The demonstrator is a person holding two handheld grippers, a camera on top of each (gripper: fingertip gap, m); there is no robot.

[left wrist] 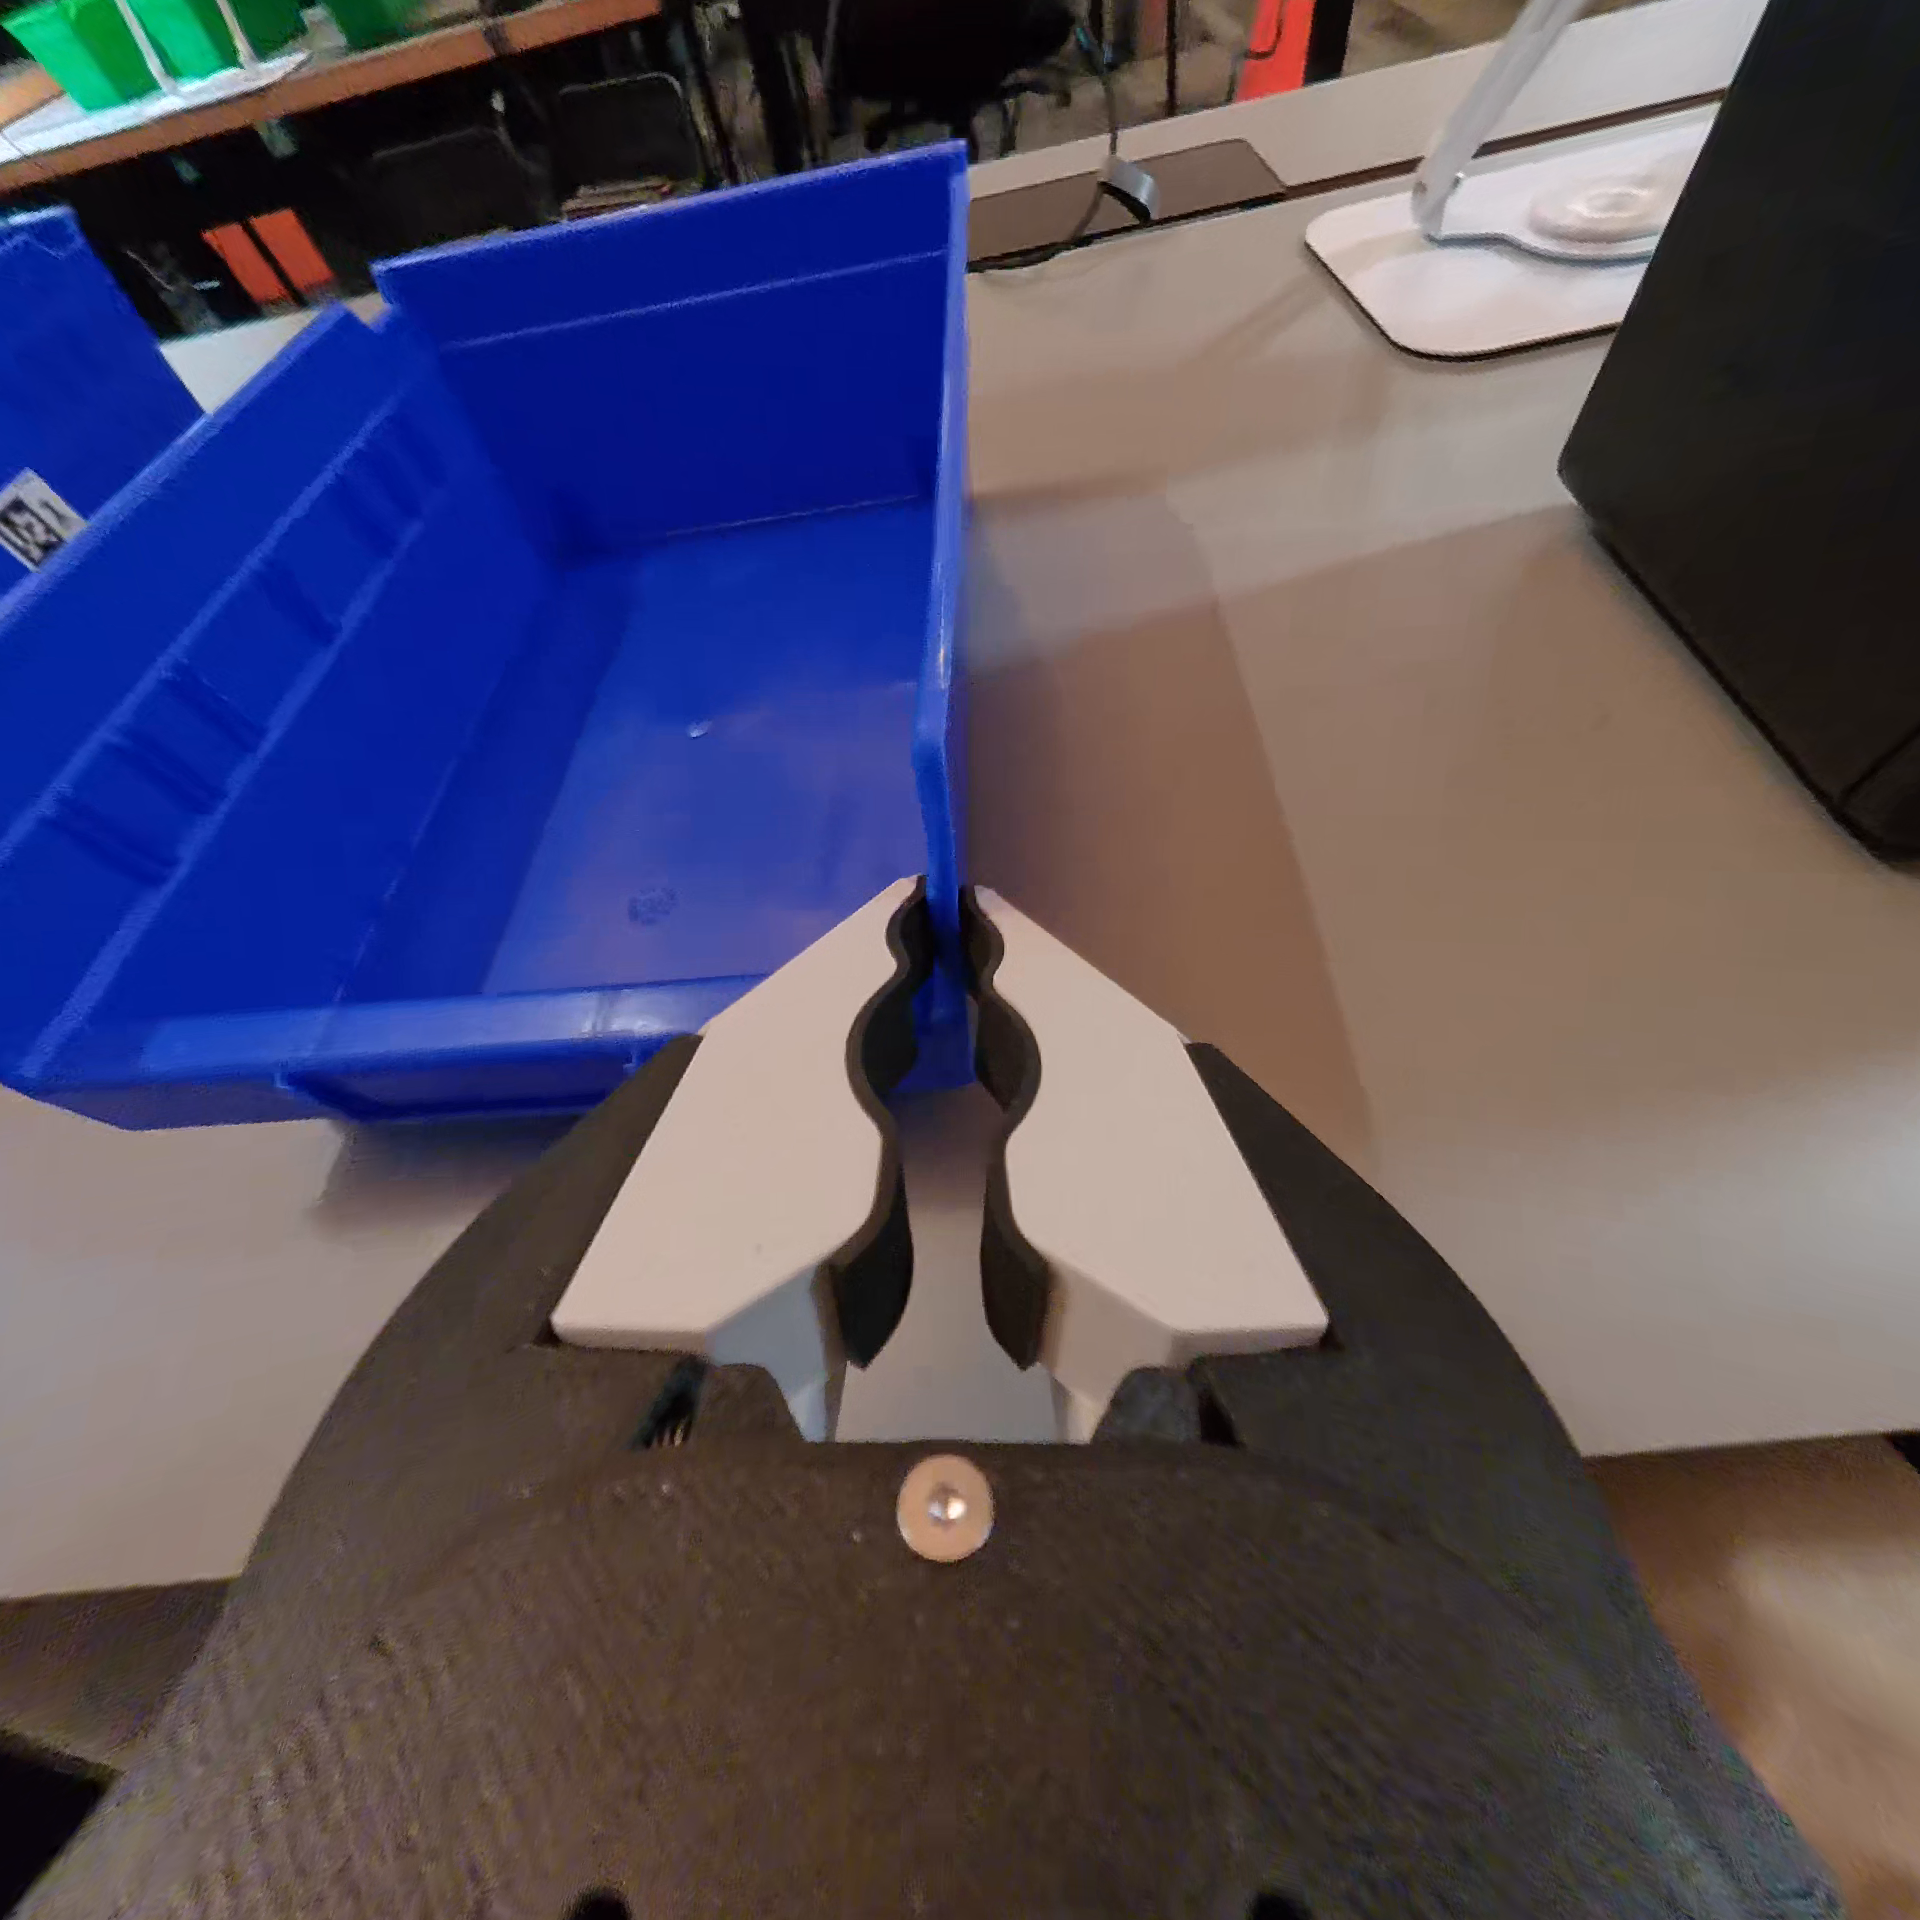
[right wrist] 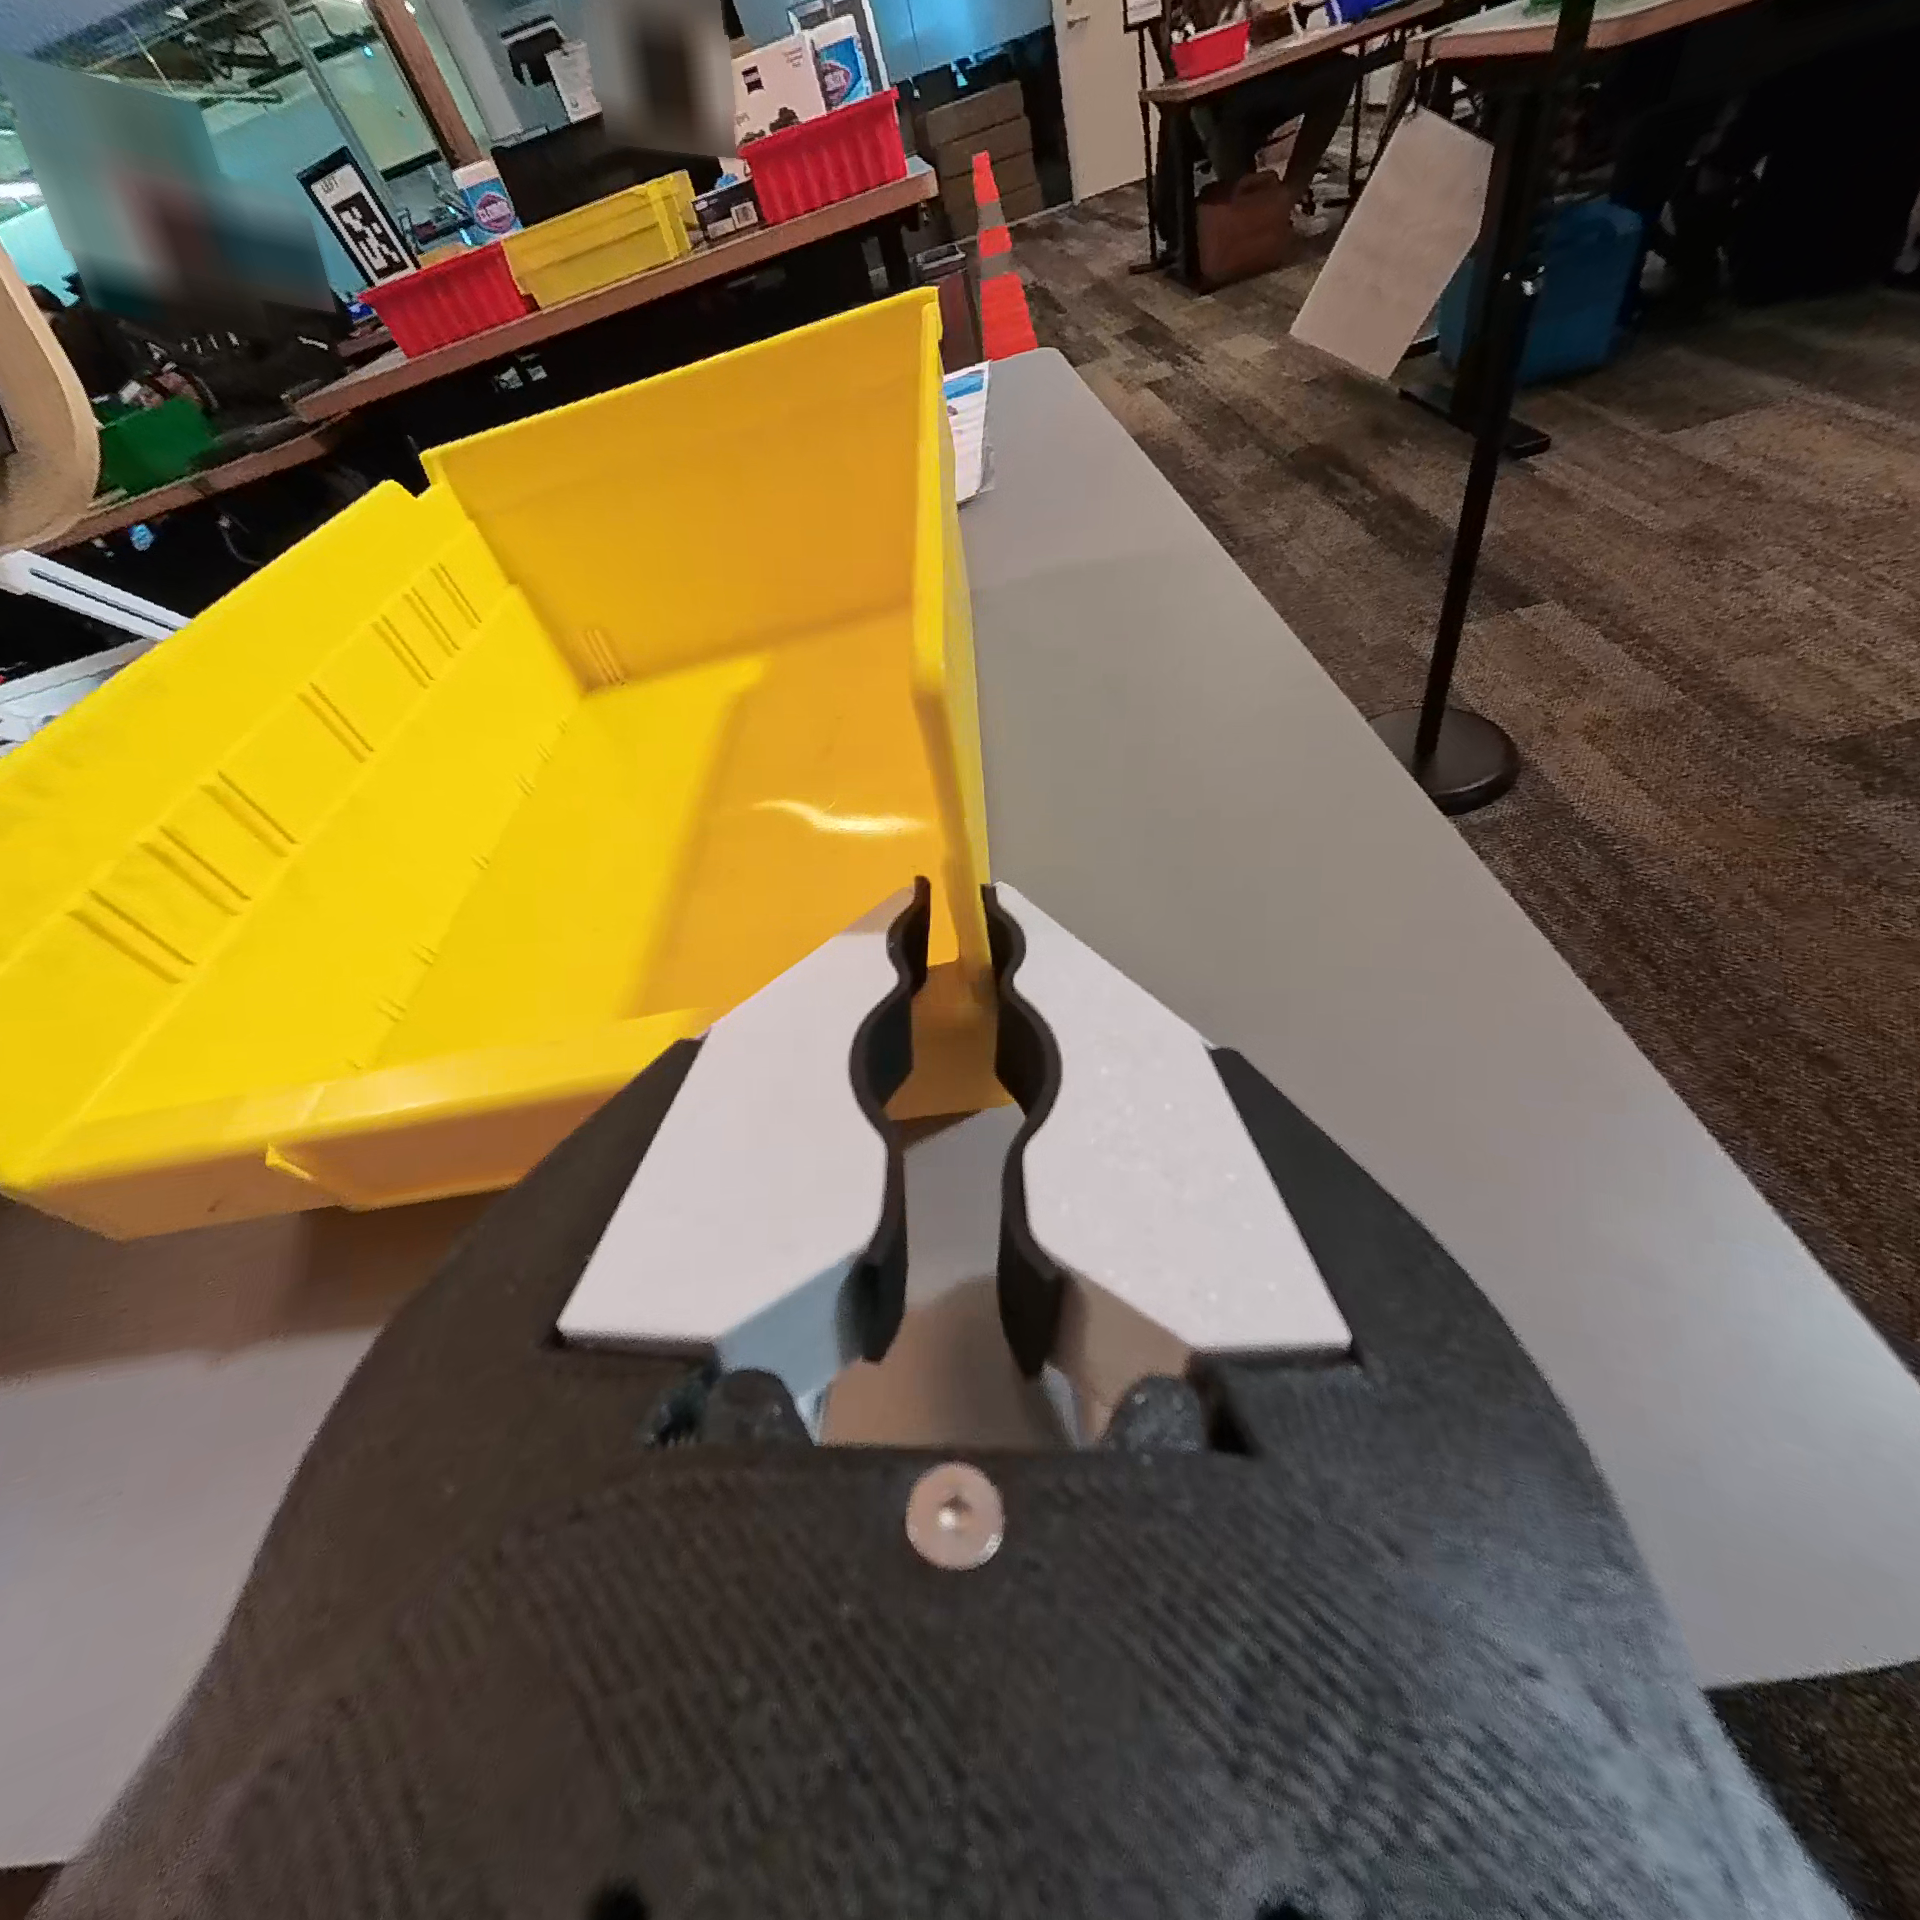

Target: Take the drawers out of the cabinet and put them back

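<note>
both drawers are out on the grey table [left wrist: 1195, 727], so i'd say the first half of the job is done for these two. the left gripper [left wrist: 945, 904] is clamped on the right side wall of the blue drawer [left wrist: 675, 727], near its front corner, with one pad inside the wall and one outside; the drawer spreads ahead and to the gripper's left. the right gripper [right wrist: 954, 904] pinches the yellow drawer [right wrist: 623, 831] the same way, on its right wall by the near corner, and the drawer looks tipped, its near edge lifted a little off the table. another blue bin [left wrist: 62, 395] sits further to the left of the blue drawer. i can't pick out the cabinet for certain in either view; a black box [left wrist: 1787, 416] stands ahead and to the right of the left gripper. what seems left is carrying both drawers back and sliding them in.
</note>
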